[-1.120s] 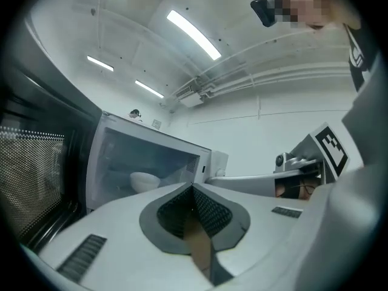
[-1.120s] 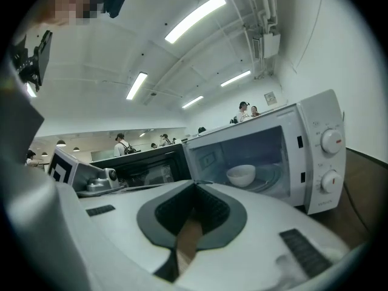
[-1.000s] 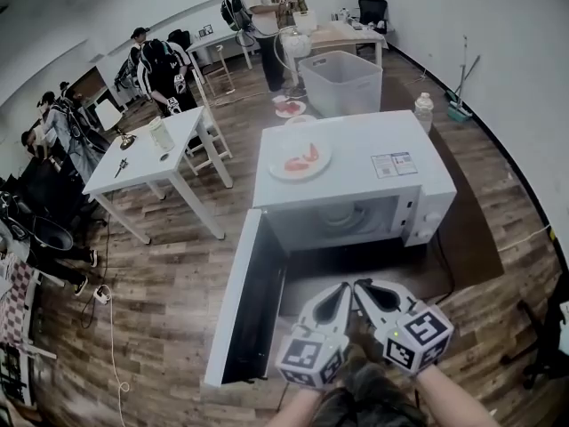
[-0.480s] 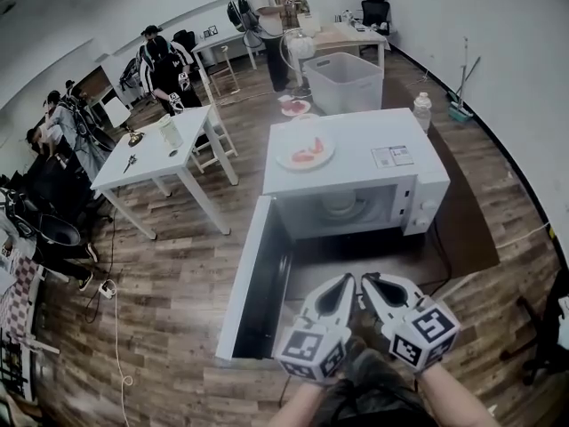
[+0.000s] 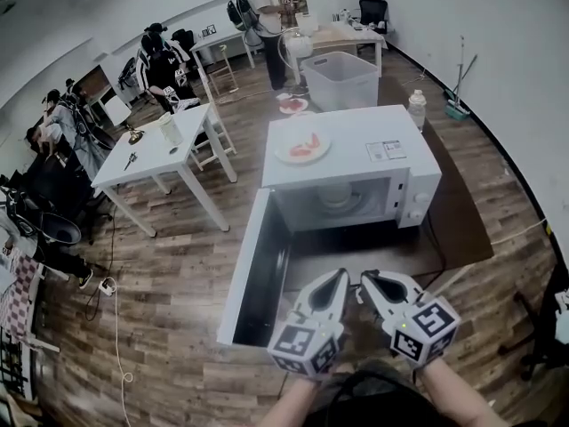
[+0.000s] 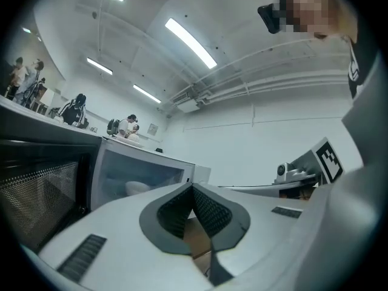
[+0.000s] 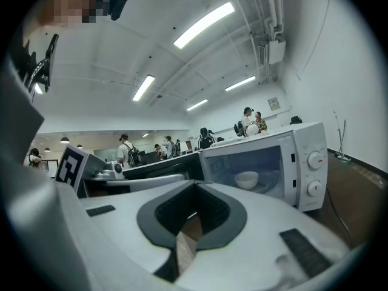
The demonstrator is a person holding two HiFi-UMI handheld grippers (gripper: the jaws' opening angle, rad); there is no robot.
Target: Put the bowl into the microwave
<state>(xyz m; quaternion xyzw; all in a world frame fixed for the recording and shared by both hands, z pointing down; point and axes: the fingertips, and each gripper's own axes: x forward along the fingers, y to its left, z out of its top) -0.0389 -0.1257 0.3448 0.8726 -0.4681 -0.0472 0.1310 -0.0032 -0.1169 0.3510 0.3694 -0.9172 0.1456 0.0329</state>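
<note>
White and small, the bowl (image 7: 247,179) sat upright on the glass tray (image 7: 273,185) inside the microwave (image 5: 356,163), so the placing looked done to me. The door (image 5: 249,269) stood wide open toward seven o'clock of the oven, likely left that way for reach. The left gripper (image 5: 340,277) and right gripper (image 5: 364,278) hung side by side at six o'clock from the opening, clear of it. Each had its fingers pressed together on nothing, I judged because nothing remained to carry. A plate (image 5: 302,145) of red food lay on the oven's top toward ten o'clock.
</note>
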